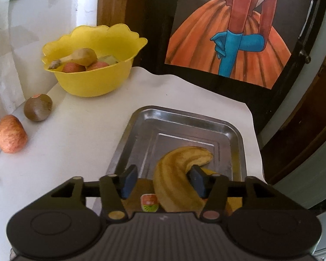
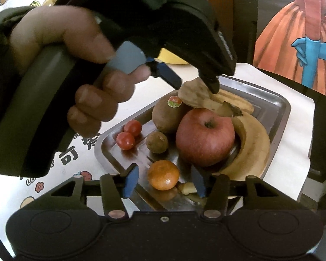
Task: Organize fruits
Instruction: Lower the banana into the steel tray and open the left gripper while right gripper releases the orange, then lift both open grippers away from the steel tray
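Standing apart with blue pads, the jaws of the left gripper [image 1: 163, 181] are seen low in the left wrist view; a curved banana [image 1: 176, 180] lies between them, touching or nearly touching the right-hand pad, and no squeeze on it is seen, so this gripper is taken as open. Under the banana a sticker of a kiwi [image 1: 149, 203] is partly shown. The fruit rests in a metal tray [image 1: 184, 117], which is placed on a white sheet [image 1: 76, 143]. Towards the upper left of this frame a yellow bowl [image 1: 93, 82] holds another banana and reddish fruit, and at the left edge a brown kiwi-like fruit [image 1: 38, 107] and an orange-pink fruit [image 1: 10, 134] are lying on the sheet, near each other but apart. In the right wrist view the right gripper [image 2: 164, 182] is also spread open at the bottom of the frame, with a small orange [image 2: 163, 175] between its pads; whether a pad touches it cannot be told. Beyond it, in the tray, a red apple [image 2: 205, 137], two cherry tomatoes [image 2: 128, 134], a small brown fruit [image 2: 157, 142] and a banana are placed. In the upper left a hand [image 2: 76, 69] is holding the left gripper above the tray. A painted picture [image 2: 297, 43] is seen at the upper right.
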Demonstrator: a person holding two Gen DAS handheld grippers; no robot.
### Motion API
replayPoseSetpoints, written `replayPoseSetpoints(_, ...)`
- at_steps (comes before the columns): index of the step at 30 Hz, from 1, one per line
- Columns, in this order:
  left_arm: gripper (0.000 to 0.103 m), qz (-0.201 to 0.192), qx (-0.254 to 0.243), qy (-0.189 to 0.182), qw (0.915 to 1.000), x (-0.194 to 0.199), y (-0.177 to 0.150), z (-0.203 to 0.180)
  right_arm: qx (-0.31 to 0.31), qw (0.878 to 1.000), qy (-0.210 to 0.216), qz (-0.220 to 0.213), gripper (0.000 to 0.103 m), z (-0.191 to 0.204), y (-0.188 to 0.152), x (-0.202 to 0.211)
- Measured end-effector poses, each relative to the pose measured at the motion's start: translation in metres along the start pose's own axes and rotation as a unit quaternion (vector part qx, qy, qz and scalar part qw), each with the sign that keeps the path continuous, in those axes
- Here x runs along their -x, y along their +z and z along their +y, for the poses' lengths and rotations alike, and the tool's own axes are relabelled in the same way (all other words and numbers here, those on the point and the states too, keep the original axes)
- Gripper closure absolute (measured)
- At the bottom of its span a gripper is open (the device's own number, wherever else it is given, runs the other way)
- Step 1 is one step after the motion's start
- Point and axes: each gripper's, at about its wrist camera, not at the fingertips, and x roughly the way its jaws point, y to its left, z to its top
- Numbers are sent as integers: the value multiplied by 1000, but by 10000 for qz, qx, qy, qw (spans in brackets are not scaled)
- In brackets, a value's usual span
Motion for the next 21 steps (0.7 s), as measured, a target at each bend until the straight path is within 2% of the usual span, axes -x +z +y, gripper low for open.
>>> replayPoseSetpoints(6,17,-240,-52,52,9997,22,-4,16,-121,9998,-165,-38,30,11,3,7)
replayPoseSetpoints(11,7,-382,-92,176,9991,40,-12,35,-217,9994,-278,-34,18,25,5,16)
replayPoseSetpoints(15,3,-473,-85,313,9984,55,-21,56,-401,9984,-404,6,8,37,8,21)
replayPoseSetpoints(21,1,-472,2,551,9974,75,-36,94,-750,9945,-713,187,1,63,13,27)
